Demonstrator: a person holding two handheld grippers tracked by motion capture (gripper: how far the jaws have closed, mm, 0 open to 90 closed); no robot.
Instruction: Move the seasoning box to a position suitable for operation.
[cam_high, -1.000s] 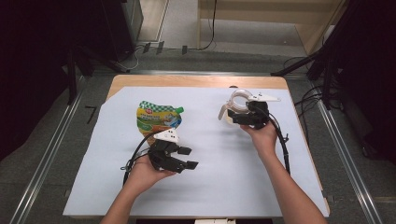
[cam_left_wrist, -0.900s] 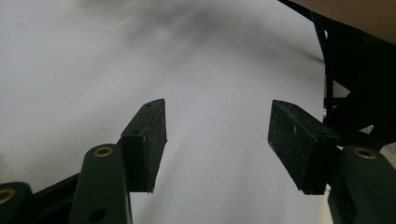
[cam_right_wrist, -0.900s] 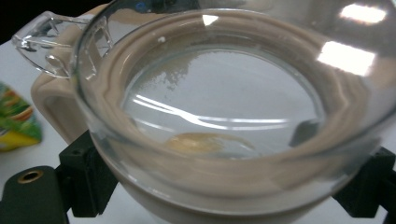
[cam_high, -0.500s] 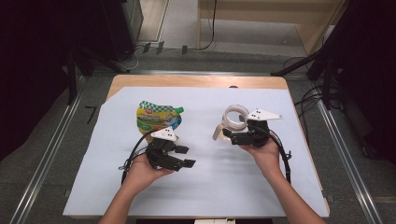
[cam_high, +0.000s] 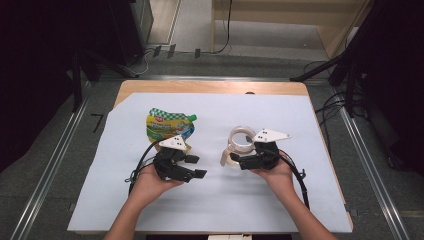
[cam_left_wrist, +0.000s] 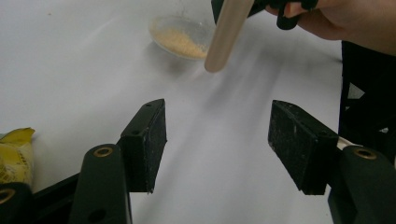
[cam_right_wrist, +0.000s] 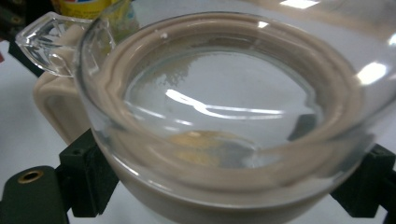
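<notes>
Right gripper (cam_high: 239, 161) is clamped on a clear glass jug (cam_high: 239, 145) with a beige handle (cam_high: 224, 156) and beige band inside the rim. In the high view the jug sits right-of-centre on the tabletop (cam_high: 300, 125), directly ahead of the right hand (cam_high: 272, 172), gripper pointing toward the table's middle. Handle hangs off the jug on the side facing the left gripper.

Right gripper view: jug (cam_right_wrist: 224, 121) sits between the two black jaws, one pad on each side of its lower wall, pressing the body. Spout (cam_right_wrist: 49, 39) sticks out at upper left, beige handle (cam_right_wrist: 58, 109) just below it. Some tan residue on the jug's bottom. Can't tell whether the jug's base touches the tabletop or is lifted clear.

Left gripper (cam_high: 192, 167) is half-wide, nothing between the jaws. Held in the left hand (cam_high: 150, 182) left-of-centre, pointing across toward the jug, apart from it. Left gripper view: bare white tabletop (cam_left_wrist: 93, 70) shows through the gap between the jaws; the jug's bottom with its tan residue (cam_left_wrist: 180, 39) is farther off at the top, the beige handle (cam_left_wrist: 226, 35) hanging down beside it, right hand (cam_left_wrist: 336, 21) at the top right corner.

A green-and-yellow pouch (cam_high: 170, 125) lies flat just beyond the left gripper, well left of the jug. Its yellow edge (cam_left_wrist: 14, 156) shows at the lower left of the left gripper view.
</notes>
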